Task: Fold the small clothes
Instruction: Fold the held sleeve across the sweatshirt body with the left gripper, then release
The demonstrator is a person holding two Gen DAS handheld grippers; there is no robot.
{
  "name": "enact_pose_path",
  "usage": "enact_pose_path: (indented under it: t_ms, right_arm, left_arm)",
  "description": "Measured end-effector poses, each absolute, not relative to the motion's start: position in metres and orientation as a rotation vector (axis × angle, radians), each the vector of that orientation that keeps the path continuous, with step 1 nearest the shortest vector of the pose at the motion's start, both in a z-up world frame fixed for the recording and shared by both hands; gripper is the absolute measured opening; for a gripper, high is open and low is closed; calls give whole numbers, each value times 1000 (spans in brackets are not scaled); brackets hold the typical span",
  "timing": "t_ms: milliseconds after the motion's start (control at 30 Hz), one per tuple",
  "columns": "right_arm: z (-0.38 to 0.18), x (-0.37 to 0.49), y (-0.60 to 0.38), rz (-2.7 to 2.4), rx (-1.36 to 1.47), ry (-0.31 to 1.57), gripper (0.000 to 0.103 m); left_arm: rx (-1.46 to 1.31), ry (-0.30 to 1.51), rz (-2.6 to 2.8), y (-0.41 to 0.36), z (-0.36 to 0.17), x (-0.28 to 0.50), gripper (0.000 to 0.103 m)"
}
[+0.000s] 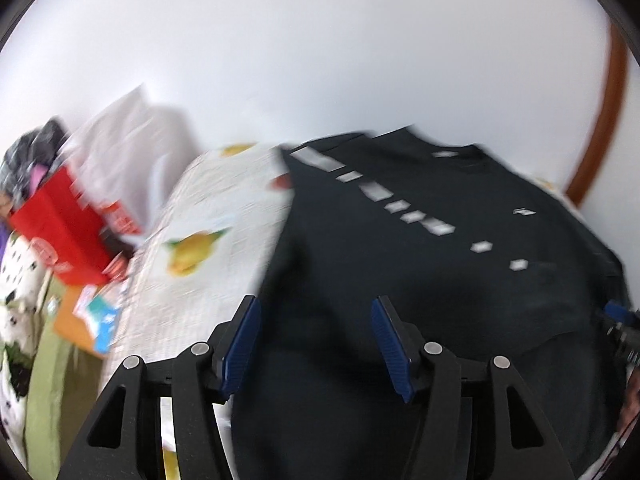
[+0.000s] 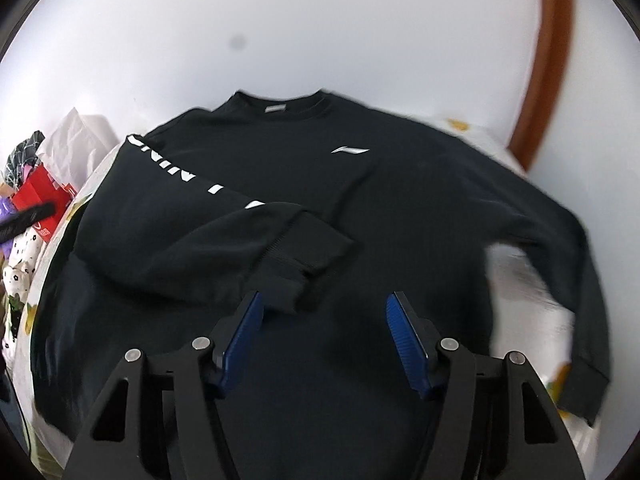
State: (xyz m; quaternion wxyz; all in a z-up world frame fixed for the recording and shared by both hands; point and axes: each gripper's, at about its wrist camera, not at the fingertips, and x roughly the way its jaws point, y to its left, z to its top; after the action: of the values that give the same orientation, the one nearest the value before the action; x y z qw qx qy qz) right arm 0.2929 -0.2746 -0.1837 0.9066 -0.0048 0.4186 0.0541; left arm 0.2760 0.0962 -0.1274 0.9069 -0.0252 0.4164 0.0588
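We see a black sweatshirt (image 2: 400, 208) spread flat on a bed (image 1: 208, 216) covered by a pale sheet printed with yellow fruit. From the right wrist view, its collar points to twelve o'clock and its hem lies towards six, so the long axis runs straight away from us. The sleeve at nine o'clock is folded across the chest, its ribbed cuff lying near the centre; white block letters run along it, only partly legible. A small white swoosh-like logo (image 2: 350, 150) sits on the chest at one o'clock, and a grey neck label shows inside the collar. The other sleeve stretches out towards four o'clock. The left gripper (image 1: 316, 344) hangs released over the fabric, nothing between its blue pads. The right gripper (image 2: 325, 338) is likewise unclenched and empty above the lower body of the garment.
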Motion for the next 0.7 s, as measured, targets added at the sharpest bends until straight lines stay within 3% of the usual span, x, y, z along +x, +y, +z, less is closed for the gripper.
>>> enact_pose_path:
  t_ms: [300,367,433,567,600,633,700]
  right_arm:
    - [-233,374,-266,98,75,979,62]
    - [-238,382,-269,112,123,966,55]
    - [-237,384,-269,132,134,949,33]
    - [-229,387,-266,195,154,936,16]
    - [-227,387,-264,199,146,931,14]
    - [-221,386,-264,210,141,915,13]
    - [-203,383,-266,234,143,865,13]
  left_arm:
    - [-192,937,64,162,-181,303,56]
    - [-226,932,24,161,-185,313,56]
    - [-244,924,-1,157,-188,323,56]
    - [-245,915,5,150,-194,342,54]
    - [-245,908,5,148,-194,345,47]
    - [-239,904,11,147,-194,347,29]
    - [-216,908,25,145,-196,352,17]
